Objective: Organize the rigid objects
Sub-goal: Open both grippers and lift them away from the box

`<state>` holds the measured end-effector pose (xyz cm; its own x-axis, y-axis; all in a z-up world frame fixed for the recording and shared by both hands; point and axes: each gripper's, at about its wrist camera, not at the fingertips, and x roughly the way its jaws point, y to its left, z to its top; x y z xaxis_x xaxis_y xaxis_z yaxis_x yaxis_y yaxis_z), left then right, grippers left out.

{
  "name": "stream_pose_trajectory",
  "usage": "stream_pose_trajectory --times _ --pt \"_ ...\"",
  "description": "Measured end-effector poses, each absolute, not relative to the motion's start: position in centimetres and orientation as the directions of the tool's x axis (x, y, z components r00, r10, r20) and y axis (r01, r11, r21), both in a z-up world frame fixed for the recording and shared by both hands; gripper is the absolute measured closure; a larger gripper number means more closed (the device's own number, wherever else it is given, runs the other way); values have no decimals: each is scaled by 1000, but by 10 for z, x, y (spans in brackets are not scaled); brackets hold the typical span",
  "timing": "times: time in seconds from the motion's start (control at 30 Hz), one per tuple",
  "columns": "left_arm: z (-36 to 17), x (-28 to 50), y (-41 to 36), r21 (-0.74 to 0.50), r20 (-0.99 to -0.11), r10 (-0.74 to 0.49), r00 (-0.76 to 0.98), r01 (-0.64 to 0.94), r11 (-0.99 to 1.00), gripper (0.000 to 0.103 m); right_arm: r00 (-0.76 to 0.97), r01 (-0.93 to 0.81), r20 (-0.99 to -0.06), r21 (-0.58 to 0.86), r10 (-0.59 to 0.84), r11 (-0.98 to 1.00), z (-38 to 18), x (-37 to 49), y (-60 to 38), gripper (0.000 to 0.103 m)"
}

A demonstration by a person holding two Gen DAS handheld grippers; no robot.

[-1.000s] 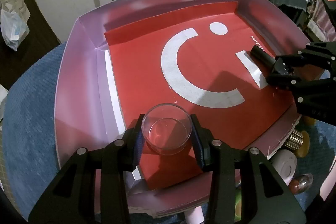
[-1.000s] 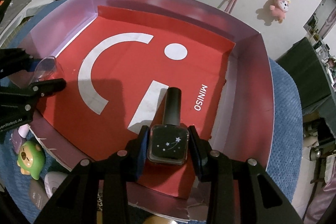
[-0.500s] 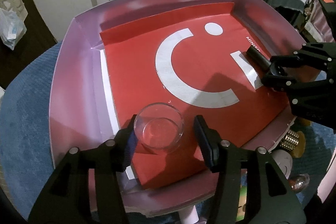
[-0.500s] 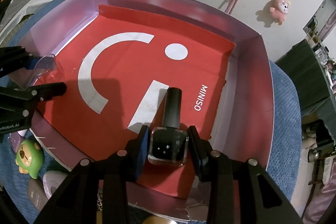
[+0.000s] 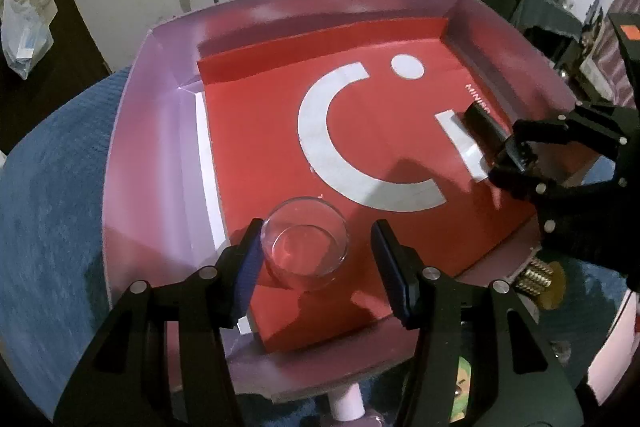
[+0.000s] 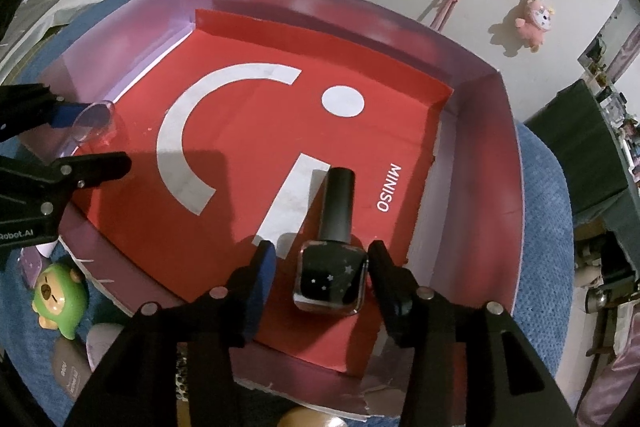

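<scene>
Left side: the left gripper (image 5: 316, 259) stands open over the near left part of the box (image 5: 160, 131), a shallow tray with pale purple walls and a red printed floor. A small clear glass cup (image 5: 305, 242) sits upright on the red floor between its two fingers. The cup lies just beside the blue pad of the left finger, perhaps touching it; a clear gap separates it from the right finger. Neither finger clamps it, so the cup appears released and resting on its own base. Being round, the cup has no long axis to respect; the gripper can draw straight back along its own line without snagging it, provided the left pad does not drag the rim.

Right side: the right gripper (image 6: 320, 275) is likewise open, its fingers flanking a dark nail polish bottle (image 6: 332, 279) that lies flat on the floor in the near right part of the box (image 6: 476, 163). The square body rests between the fingers with space on both sides. The black cap points away from the gripper toward the centre of the box, so the bottle's long axis runs parallel to the fingers. Each gripper is nearest its own object, and the two objects lie well apart across the floor.

Outside the near wall, a green toy (image 6: 60, 299) and other small items await on the blue cloth (image 5: 52, 187).
</scene>
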<state>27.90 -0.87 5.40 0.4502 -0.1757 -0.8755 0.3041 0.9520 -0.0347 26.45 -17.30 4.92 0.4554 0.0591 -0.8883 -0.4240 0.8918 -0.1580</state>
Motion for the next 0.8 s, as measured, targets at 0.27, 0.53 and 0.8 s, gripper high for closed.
stream_pose_trajectory --times 0.27,0.53,0.8 --pt "94 249 0 -109 -783 -272 559 308 945 27 562 -414 -819 -158 115 897 79 235 -174 21" --pt "136 195 2 -93 -660 -300 689 321 943 16 685 -368 -701 -100 197 924 136 196 -194 3" --pt "154 127 8 -35 -500 -260 826 280 959 7 778 -333 -581 -62 237 941 169 132 -211 0"
